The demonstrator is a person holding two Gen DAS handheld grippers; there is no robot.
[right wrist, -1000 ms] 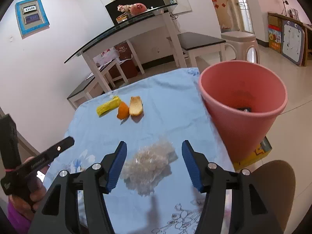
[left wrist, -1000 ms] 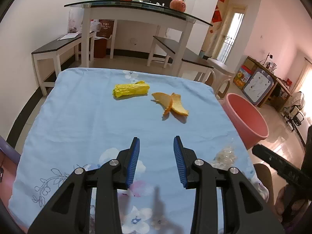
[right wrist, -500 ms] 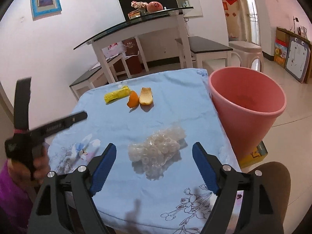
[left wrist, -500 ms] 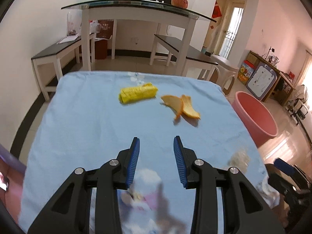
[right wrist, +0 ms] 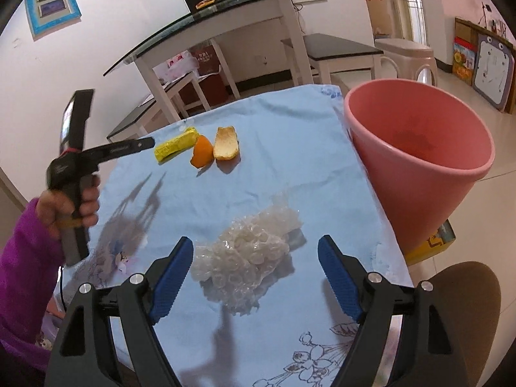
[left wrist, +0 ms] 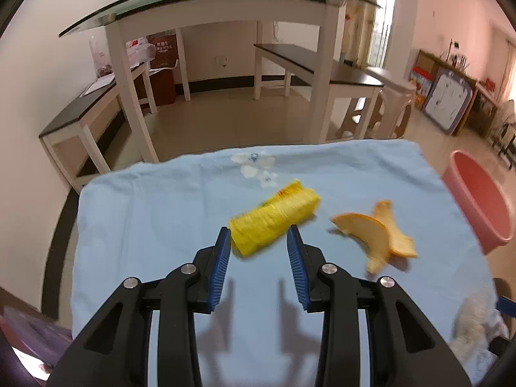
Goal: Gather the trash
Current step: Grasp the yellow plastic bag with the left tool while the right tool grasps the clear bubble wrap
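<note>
1. Presently noted at far left of the right wrist view: left gripper (right wrist: 142,143) carried by a hand (right wrist: 69,204) in a purple sleeve (right wrist: 19,264), tips just beside the crumpled yellow plastic wrapper (left wrist: 274,217); jaws partly open, empty, near end of wrapper between the tips in the left wrist view, no contact made out.
2. Next along: curled orange fruit peel pieces (left wrist: 375,237), lying untouched just beside the wrapper.
3. Nearer and further right: right gripper (right wrist: 256,274), jaws wide apart, poised either side of the crumpled wad of clear bubble wrap (right wrist: 248,258); pads not pressing, nothing held.
4. Far right: tall pink plastic bin (right wrist: 419,164), standing against the table edge; contents not clear, only a dark patch at the bottom.
5. Progress judged early: three items on the table, none lifted.
6. Surface: light blue floral tablecloth (right wrist: 290,148), rumpled.
7. Room: glass-topped white table (left wrist: 225,3), dark benches, tiled floor.
</note>
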